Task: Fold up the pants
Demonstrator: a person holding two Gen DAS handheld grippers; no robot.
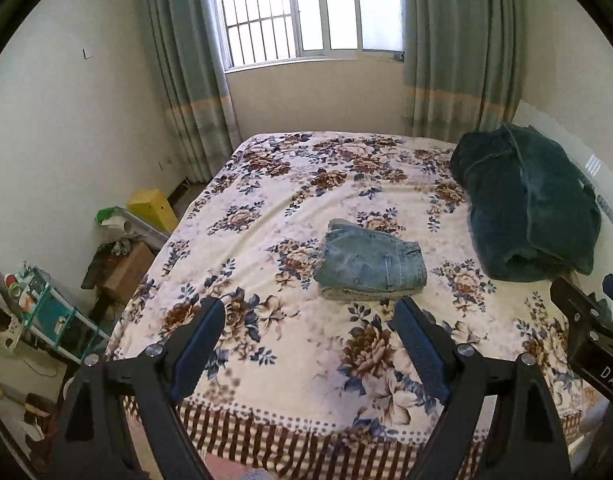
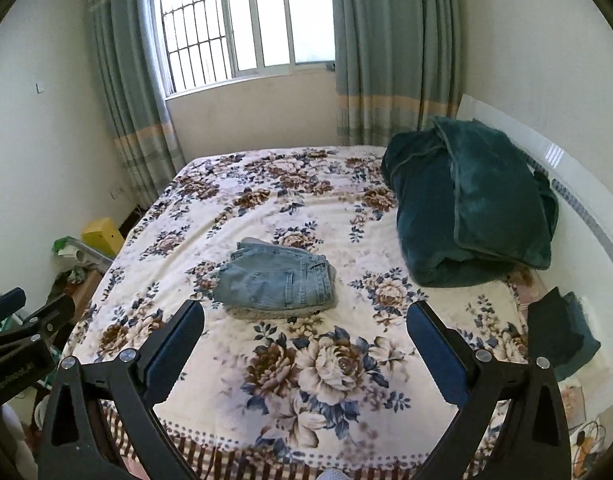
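- The pants [image 1: 372, 261] lay folded on the bed [image 1: 266, 208], ahead of both grippers and apart from them
- The left gripper [image 1: 309, 320] was released, holding nothing
- The right gripper [image 2: 306, 322] was released too

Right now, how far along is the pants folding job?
It looks essentially done: the jeans lie as a compact folded bundle on the floral bedspread. Nothing is in hand; the left gripper and right gripper are both open and clear of the denim. At most, a stray cuff at the back could be tucked.
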